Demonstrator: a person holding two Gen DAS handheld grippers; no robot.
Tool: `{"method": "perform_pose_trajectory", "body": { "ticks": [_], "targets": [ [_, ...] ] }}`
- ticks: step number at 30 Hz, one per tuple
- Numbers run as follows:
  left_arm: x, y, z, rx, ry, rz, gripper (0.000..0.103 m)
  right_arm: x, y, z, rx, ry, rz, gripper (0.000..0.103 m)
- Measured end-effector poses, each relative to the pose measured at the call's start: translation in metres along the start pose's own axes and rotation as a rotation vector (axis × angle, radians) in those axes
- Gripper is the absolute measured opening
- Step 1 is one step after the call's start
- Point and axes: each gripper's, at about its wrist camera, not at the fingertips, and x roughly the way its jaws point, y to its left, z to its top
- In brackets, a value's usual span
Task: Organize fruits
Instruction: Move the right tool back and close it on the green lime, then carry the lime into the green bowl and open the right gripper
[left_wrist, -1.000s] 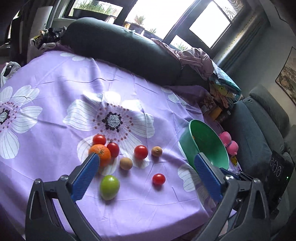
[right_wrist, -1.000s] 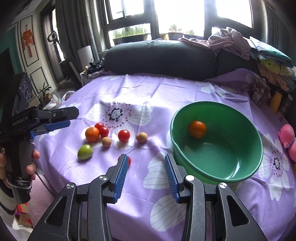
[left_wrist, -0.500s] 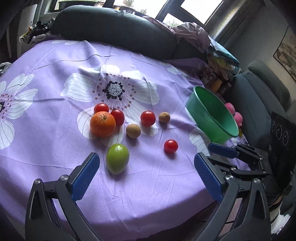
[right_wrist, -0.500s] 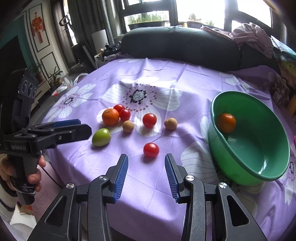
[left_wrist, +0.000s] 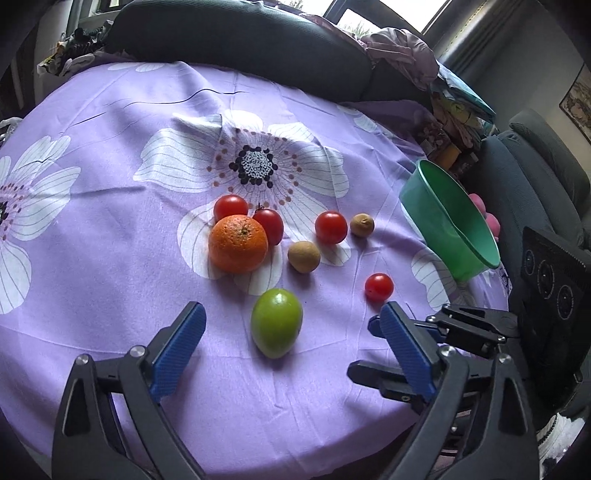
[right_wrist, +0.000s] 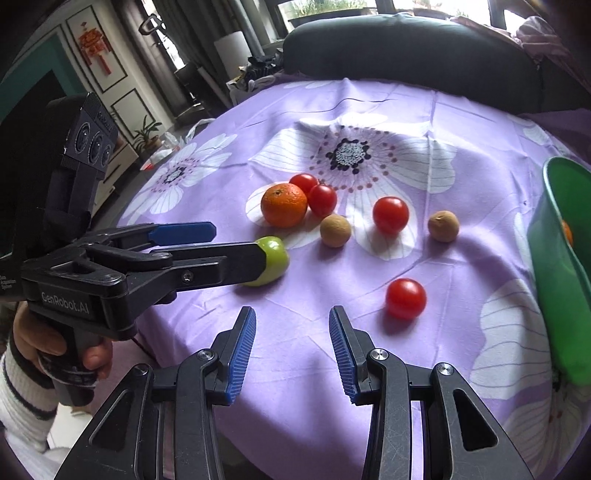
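Observation:
Fruits lie on the purple flowered tablecloth (left_wrist: 110, 221): an orange (left_wrist: 238, 243), several red tomatoes (left_wrist: 331, 227), two small brown fruits (left_wrist: 303, 256) and a green fruit (left_wrist: 276, 323). My left gripper (left_wrist: 291, 321) is open with the green fruit between its wide jaws; in the right wrist view the left gripper (right_wrist: 236, 242) reaches the green fruit (right_wrist: 273, 258). My right gripper (right_wrist: 291, 328) is open and empty, low over the cloth, left of a lone tomato (right_wrist: 405, 298). The green bowl (right_wrist: 554, 266) at the right holds an orange (right_wrist: 567, 232).
A dark sofa back (left_wrist: 240, 40) runs behind the table, with piled clothes (left_wrist: 402, 62) at its right end. A grey armchair (left_wrist: 535, 166) and a pink toy (left_wrist: 487, 218) stand beyond the bowl. The table edge is close below both grippers.
Both grippers have moved forward and down toward the fruits. The left gripper now straddles the green fruit. The right gripper has swung left, away from the bowl, nearer the lone tomato.

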Motion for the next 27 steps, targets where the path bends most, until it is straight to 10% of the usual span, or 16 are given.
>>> {"method": "perform_pose_trajectory", "body": {
  "ticks": [15,27],
  "targets": [
    [0.017,0.01,0.002,0.015,0.079,-0.053,0.048,0.042,0.006,0.018,0.032,0.04,0.083,0.042],
    [0.021,0.018,0.001,-0.024,0.089,-0.059,0.038,0.05,0.008,0.023,0.008,0.029,0.101,0.042]
  ]
}}
